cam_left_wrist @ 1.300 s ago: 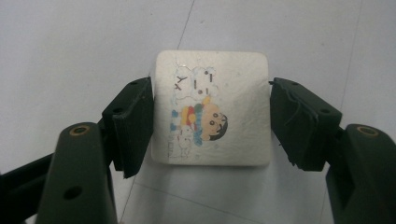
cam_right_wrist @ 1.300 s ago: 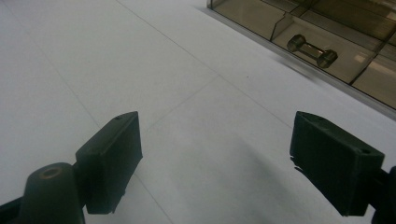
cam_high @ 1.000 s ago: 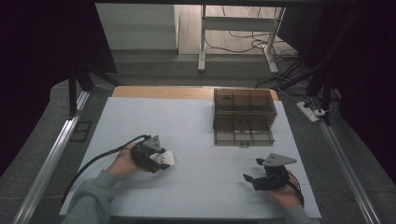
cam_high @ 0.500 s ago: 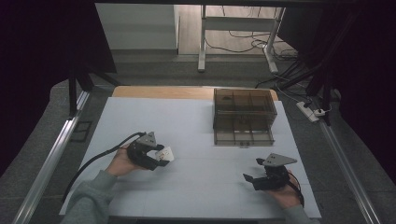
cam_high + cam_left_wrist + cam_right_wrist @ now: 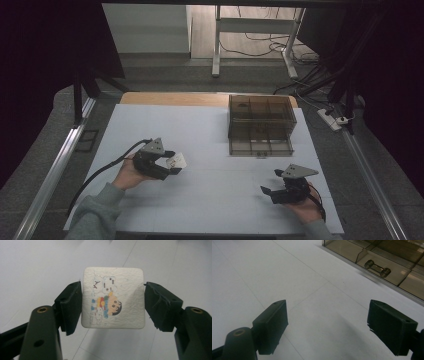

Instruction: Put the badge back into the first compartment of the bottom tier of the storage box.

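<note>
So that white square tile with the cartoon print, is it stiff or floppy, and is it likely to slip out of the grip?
The white tile probably handles as stiff: clamped edge to edge in the left gripper, it stays flat with no sag. Its pebbled face and thick rounded edges suggest a light, coaster-like piece. Slipping seems unlikely, since both pads press squarely on opposite edges.

The left gripper (image 5: 170, 164) has edged slightly right and away from the person across the table (image 5: 210, 130). The white tile (image 5: 176, 161) clamped in its jaws has travelled with it, turning a little.
</note>
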